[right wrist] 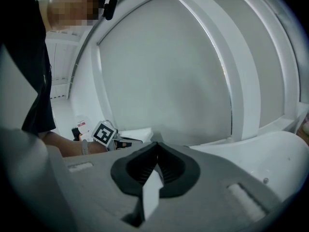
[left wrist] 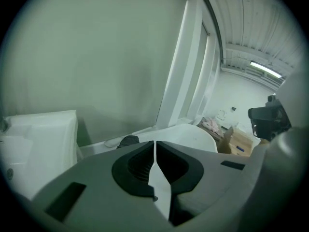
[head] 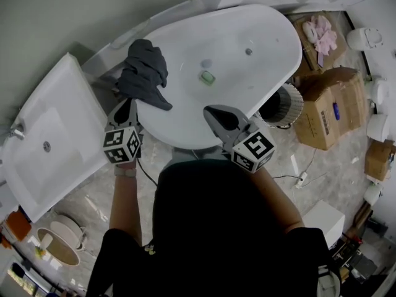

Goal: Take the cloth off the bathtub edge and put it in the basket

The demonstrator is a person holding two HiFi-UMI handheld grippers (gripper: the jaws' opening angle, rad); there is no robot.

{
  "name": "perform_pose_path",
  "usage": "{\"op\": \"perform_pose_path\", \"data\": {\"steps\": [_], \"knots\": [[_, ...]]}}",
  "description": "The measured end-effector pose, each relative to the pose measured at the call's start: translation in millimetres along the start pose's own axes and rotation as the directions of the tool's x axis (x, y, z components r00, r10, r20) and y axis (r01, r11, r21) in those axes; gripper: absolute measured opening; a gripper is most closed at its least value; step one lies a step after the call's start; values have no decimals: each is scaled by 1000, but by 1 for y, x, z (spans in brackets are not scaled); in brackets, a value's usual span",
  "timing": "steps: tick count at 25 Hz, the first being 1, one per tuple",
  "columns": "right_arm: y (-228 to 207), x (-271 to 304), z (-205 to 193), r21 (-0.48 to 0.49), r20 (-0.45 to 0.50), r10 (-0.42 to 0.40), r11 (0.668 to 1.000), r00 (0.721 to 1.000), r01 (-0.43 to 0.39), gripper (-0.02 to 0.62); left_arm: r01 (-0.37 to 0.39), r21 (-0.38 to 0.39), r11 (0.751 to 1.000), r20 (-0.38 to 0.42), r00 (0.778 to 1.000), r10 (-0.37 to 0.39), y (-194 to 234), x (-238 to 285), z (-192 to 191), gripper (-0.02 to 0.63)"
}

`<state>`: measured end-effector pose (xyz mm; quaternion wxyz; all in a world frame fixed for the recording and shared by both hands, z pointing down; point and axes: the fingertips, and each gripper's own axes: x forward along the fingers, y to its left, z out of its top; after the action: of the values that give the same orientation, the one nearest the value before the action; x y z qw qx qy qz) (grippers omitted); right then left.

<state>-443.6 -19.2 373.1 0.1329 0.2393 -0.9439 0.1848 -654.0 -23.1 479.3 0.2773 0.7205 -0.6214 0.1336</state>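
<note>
A dark grey cloth (head: pixel 143 73) lies bunched over the left edge of the white bathtub (head: pixel 260 36). My left gripper (head: pixel 128 106) is just in front of the cloth's lower edge, shut with nothing in it. In the left gripper view the cloth (left wrist: pixel 128 140) shows as a small dark lump beyond the shut left gripper (left wrist: pixel 155 141). Over the tub's near rim, my right gripper (head: pixel 210 111) is shut and empty, and the right gripper (right wrist: pixel 156 144) points along the tub toward the wall. A round woven basket (head: pixel 286 106) stands on the floor to the right of the tub.
A small green item (head: pixel 207 77) lies inside the tub near the drain (head: pixel 206 63). A white rectangular basin (head: pixel 49 135) sits at the left. Cardboard boxes (head: pixel 328 107) and white fixtures crowd the floor to the right of the basket. A grey wall runs behind the tub.
</note>
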Motion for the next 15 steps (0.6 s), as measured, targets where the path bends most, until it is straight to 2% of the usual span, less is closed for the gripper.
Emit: {"op": "perform_pose_path", "data": {"steps": [3, 8, 15], "knots": [[-14, -4, -8, 35, -8, -46, 998, 999, 46, -3, -4, 3, 1000, -56, 998, 4, 14, 28, -13, 43], [-36, -8, -26, 88, -39, -110, 990, 993, 113, -3, -9, 8, 1000, -163, 987, 11, 39, 76, -38, 147], [-51, -8, -52, 141, -91, -151, 976, 984, 163, -3, -73, 91, 993, -279, 956, 96, 92, 139, -68, 263]]}}
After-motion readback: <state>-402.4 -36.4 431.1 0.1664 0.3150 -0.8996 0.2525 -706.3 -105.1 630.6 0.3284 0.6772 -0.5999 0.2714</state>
